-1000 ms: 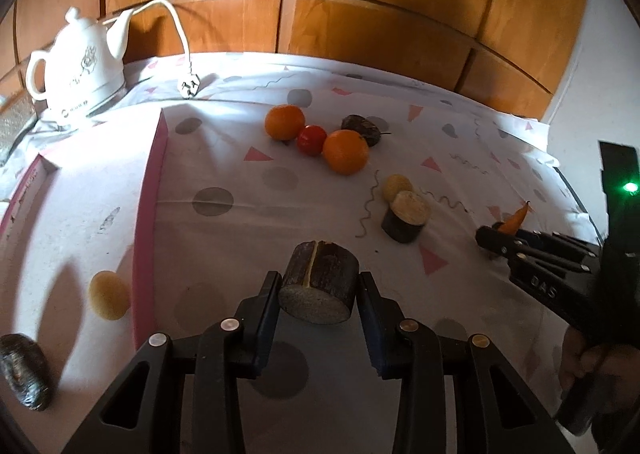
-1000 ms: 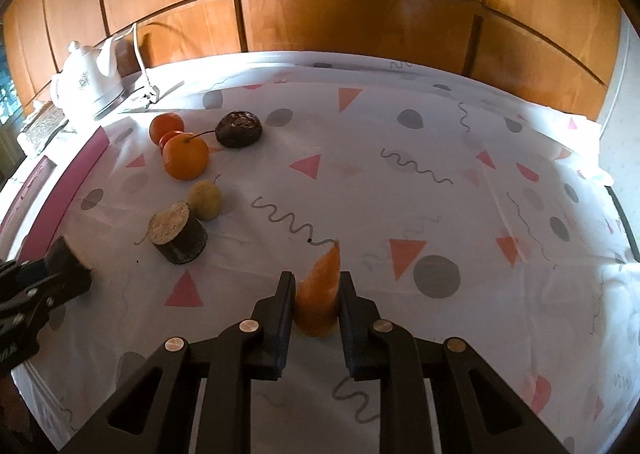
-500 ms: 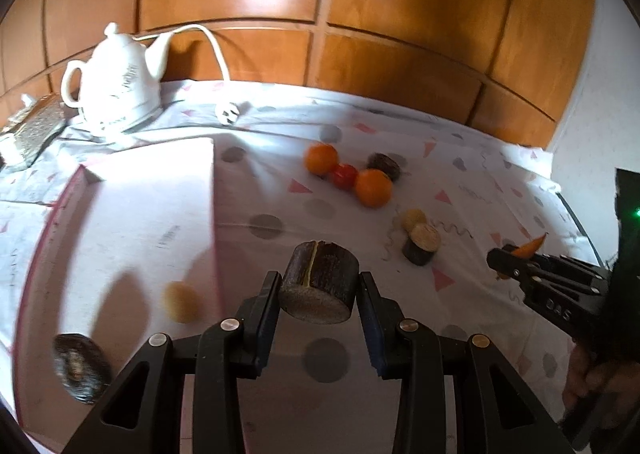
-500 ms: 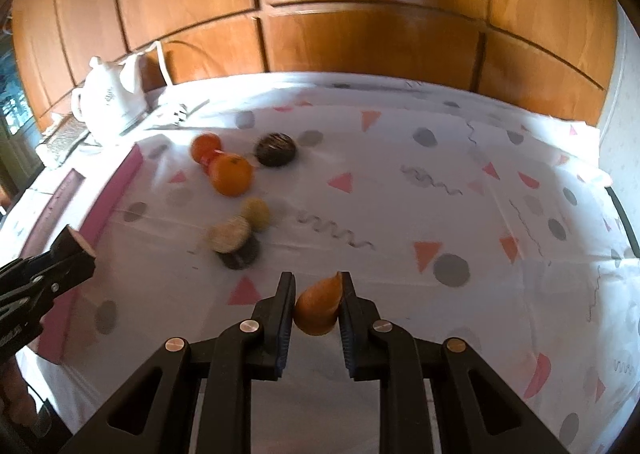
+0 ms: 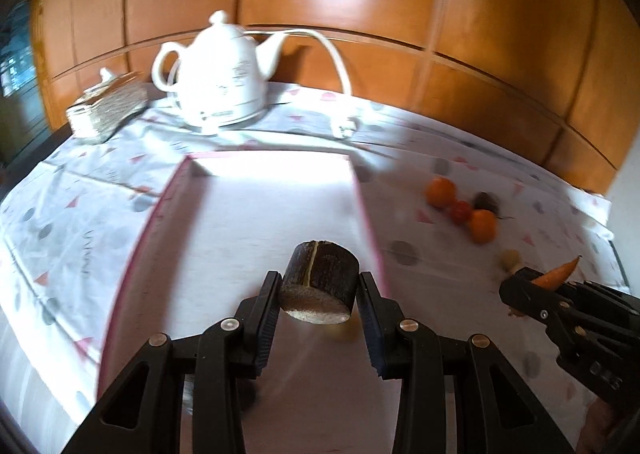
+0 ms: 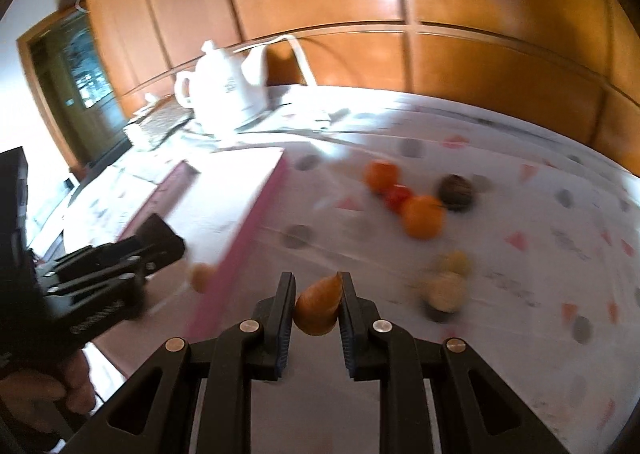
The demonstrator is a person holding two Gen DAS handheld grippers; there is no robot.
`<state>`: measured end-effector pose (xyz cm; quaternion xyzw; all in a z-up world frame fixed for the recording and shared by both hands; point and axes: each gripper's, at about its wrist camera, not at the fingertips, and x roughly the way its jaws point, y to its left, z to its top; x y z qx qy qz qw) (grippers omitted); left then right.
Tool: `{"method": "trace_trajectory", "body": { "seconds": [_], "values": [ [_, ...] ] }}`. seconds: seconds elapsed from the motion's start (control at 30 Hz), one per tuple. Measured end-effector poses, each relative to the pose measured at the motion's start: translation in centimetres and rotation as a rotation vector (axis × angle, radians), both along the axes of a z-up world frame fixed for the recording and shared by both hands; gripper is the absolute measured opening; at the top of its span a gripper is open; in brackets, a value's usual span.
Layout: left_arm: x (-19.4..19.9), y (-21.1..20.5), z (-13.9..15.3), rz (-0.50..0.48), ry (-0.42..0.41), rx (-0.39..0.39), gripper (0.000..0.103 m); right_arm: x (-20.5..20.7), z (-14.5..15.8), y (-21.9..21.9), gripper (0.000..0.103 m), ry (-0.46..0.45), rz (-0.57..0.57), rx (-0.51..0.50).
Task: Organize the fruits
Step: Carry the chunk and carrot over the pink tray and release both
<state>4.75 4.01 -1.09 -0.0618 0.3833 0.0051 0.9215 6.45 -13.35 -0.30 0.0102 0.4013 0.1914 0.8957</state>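
My left gripper (image 5: pixel 319 288) is shut on a dark-skinned cylinder chunk (image 5: pixel 330 268) with a pale cut face, held above the right part of the white tray (image 5: pixel 370 210) with a pink rim. My right gripper (image 6: pixel 318 300) is shut on an orange carrot piece (image 6: pixel 320 310), just right of the tray's pink rim (image 6: pixel 244 238). On the patterned cloth lie two oranges (image 6: pixel 382 176) (image 6: pixel 424 216), a red tomato (image 6: pixel 398 196), a dark round fruit (image 6: pixel 456 186), a yellowish ball (image 6: pixel 454 264) and another cut chunk (image 6: pixel 442 294). A small yellowish fruit (image 6: pixel 202 274) lies in the tray.
A white teapot (image 5: pixel 224 74) with a cord stands behind the tray, and a silver box (image 5: pixel 108 106) is to its left. Wooden panels close off the back. A person's hand (image 6: pixel 60 386) holds the left gripper's handle. The picture is blurred by motion.
Both grippers have swung left and risen a little, each keeping its piece. The left one now hangs over the tray and the right one has come up beside the tray's rim.
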Motion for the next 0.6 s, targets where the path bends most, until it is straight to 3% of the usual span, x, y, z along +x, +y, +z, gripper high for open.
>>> {"method": "trace_trajectory", "body": {
  "seconds": [0.6],
  "values": [
    [0.8,6.4,-0.8,0.174,0.027,-0.004,0.039,2.9,-0.3,9.1,0.024,0.055,0.12,0.082]
  ]
}}
